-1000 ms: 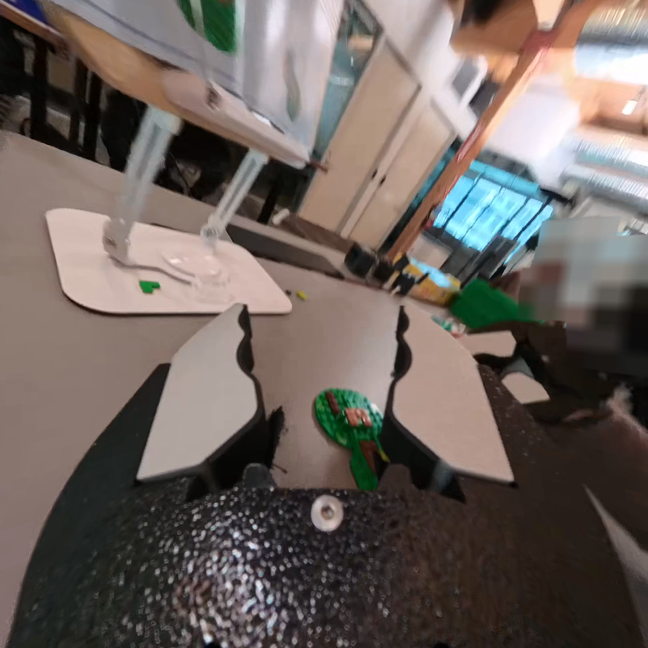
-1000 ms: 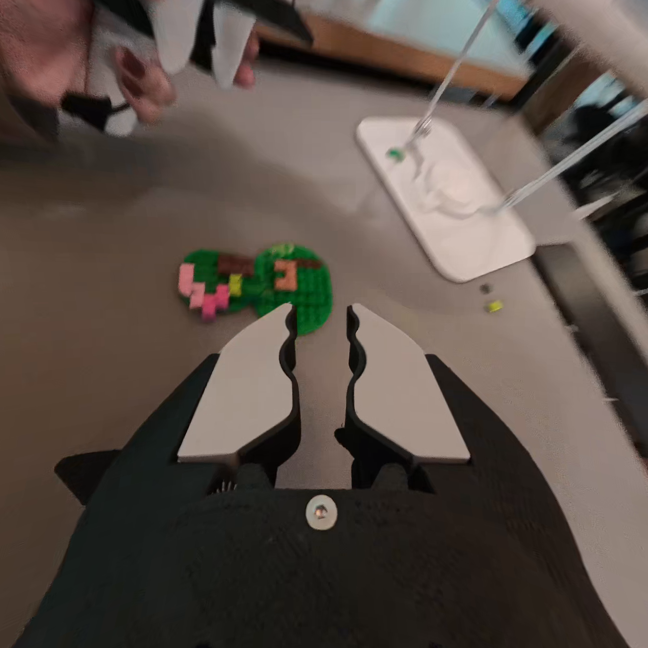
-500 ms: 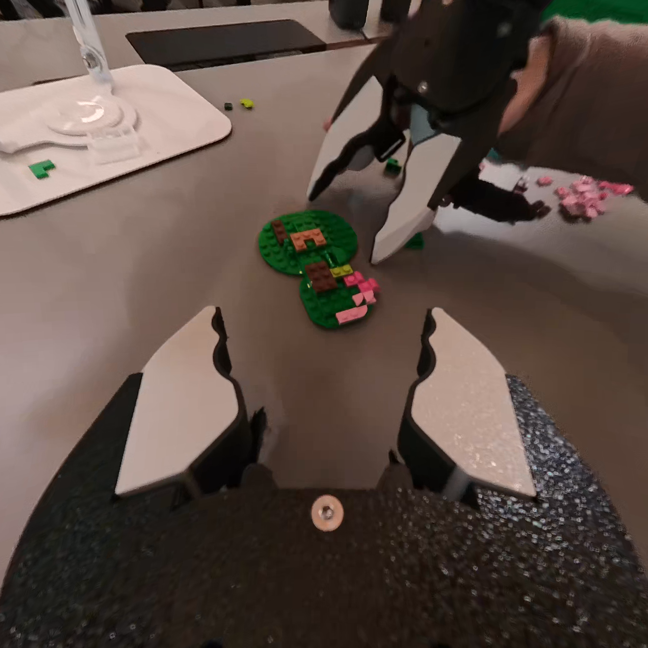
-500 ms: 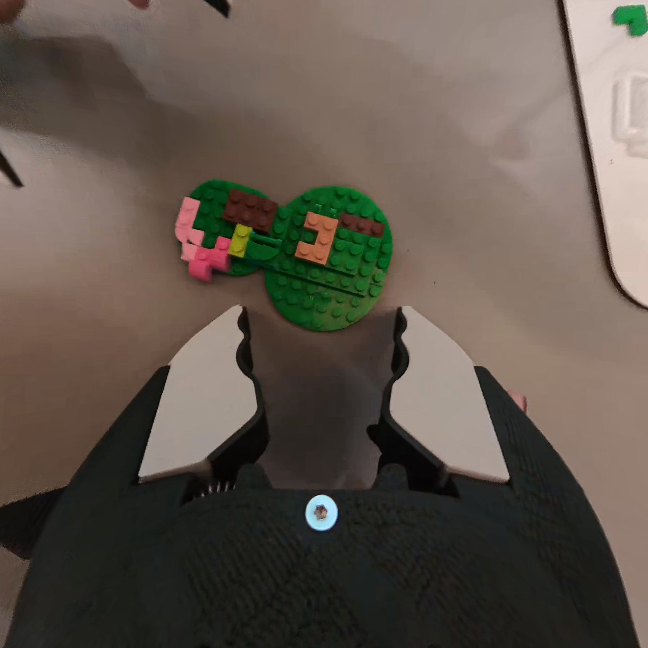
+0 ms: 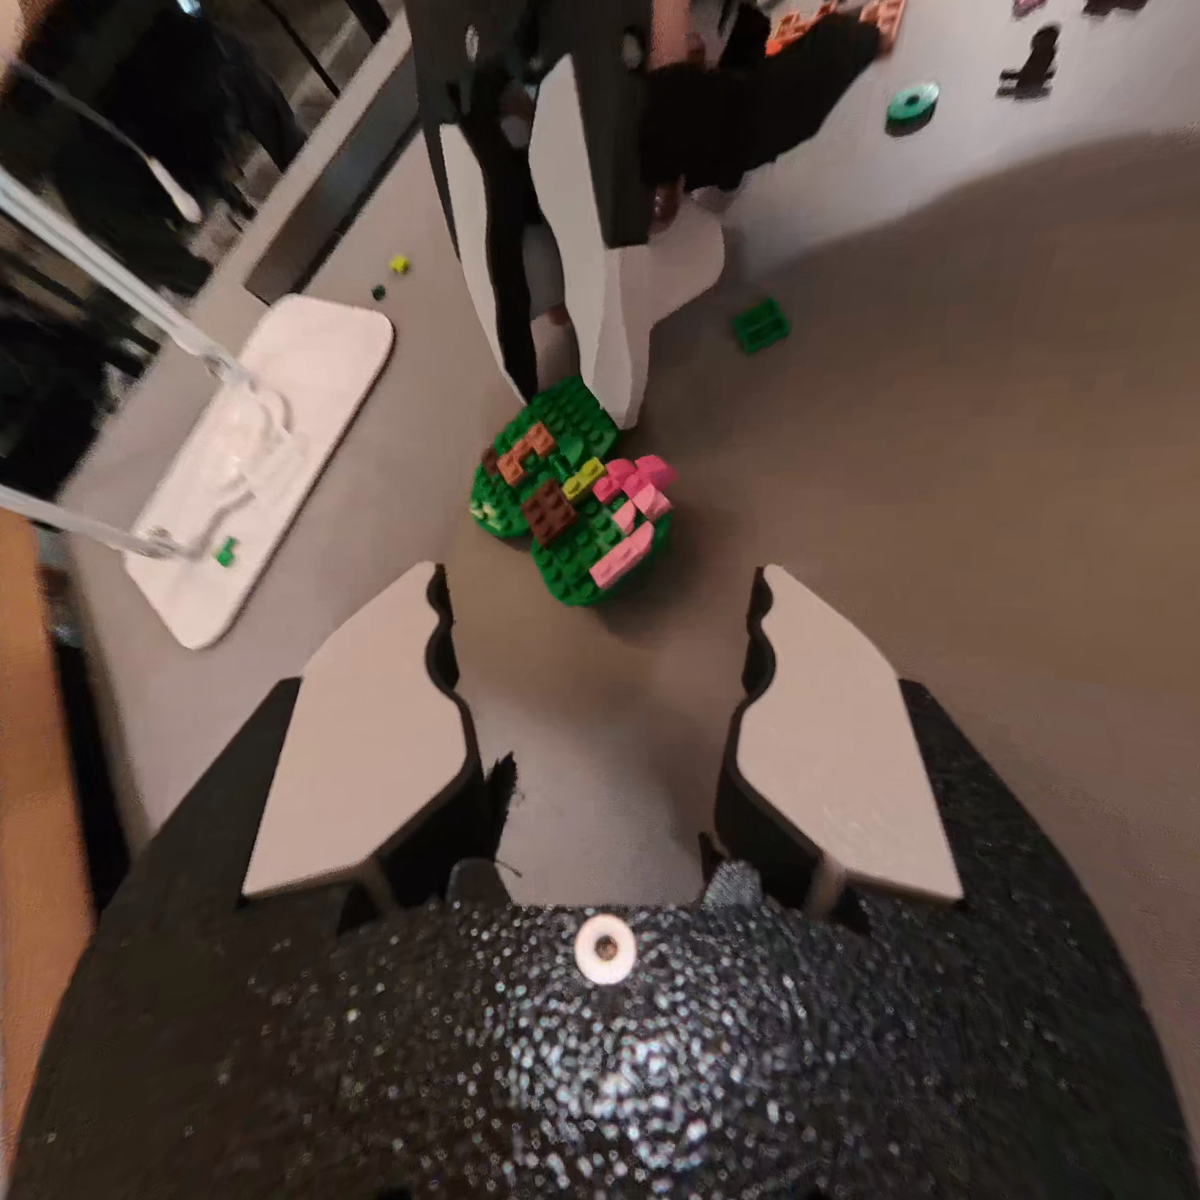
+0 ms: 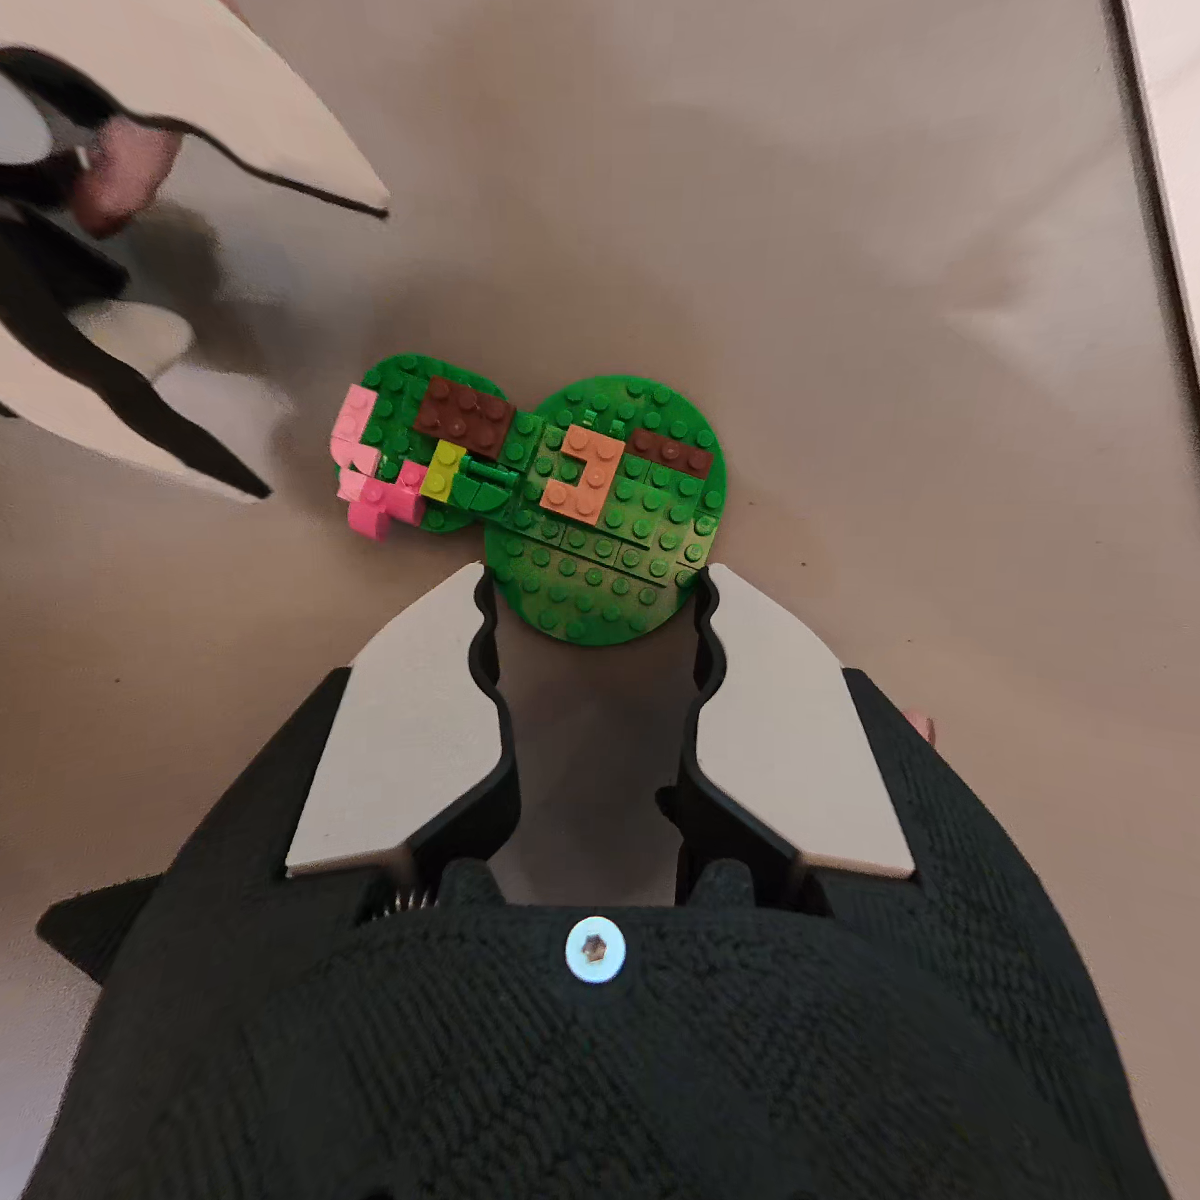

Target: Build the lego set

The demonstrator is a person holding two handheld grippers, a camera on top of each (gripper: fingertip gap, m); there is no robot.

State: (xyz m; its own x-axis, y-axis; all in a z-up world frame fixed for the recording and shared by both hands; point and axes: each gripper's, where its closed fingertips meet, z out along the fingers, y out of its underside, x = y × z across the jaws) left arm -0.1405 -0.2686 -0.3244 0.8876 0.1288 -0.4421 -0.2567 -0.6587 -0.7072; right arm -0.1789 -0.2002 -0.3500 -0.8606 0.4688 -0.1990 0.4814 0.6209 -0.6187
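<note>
Right wrist view looks straight down on the lego build [image 6: 558, 493], two round green plates joined side by side and lying flat on the grey counter [image 6: 909, 325]. The right gripper [image 6: 591, 571] has its jaws spread wide, one tip at each side of the bigger plate's near edge, touching or nearly so; I'd say it is lined up to pinch that plate and steady it while bricks go on. Nothing is clamped yet. The left gripper [image 5: 597, 571] hangs back from the other side, jaws wide too and holding nothing, just short of the smaller plate, probably waiting its turn.

On the plates I count two brown bricks, one orange hooked piece, one yellow-green brick and a cluster of pink pieces, roughly four, too jumbled to be sure. Off to the side lie one loose green brick [image 5: 760, 325], one green ring [image 5: 912, 104], and a white mat [image 5: 273, 454] with one small green piece on it
</note>
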